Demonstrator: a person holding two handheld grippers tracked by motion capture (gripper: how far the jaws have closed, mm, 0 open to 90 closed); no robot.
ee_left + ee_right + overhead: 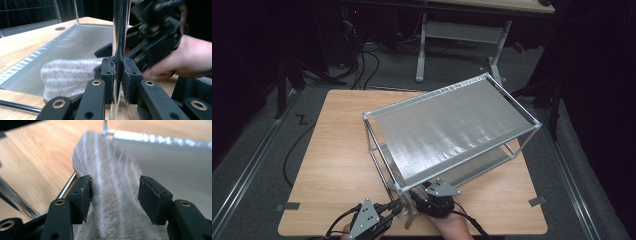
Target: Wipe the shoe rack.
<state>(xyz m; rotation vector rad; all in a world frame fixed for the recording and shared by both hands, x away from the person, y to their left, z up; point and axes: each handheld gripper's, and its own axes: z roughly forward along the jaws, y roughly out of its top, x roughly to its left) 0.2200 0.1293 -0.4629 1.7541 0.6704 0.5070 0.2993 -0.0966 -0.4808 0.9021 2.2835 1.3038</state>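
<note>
Left tool point(117, 75) clamped rack post point(119, 30). Right tool point(113, 195) gaped astride striped cloth point(110, 182), unpinched. Best steady rack, withdraw straight.

Lab or test room is indicated: a dark space where a lone wooden surface point(337, 165) is set on grey carpet point(257, 165), cables point(362, 65) are trailed across the floor, tape marks point(288, 206) are stuck down, and a metal-legged desk point(462, 30) is seen behind.
</note>
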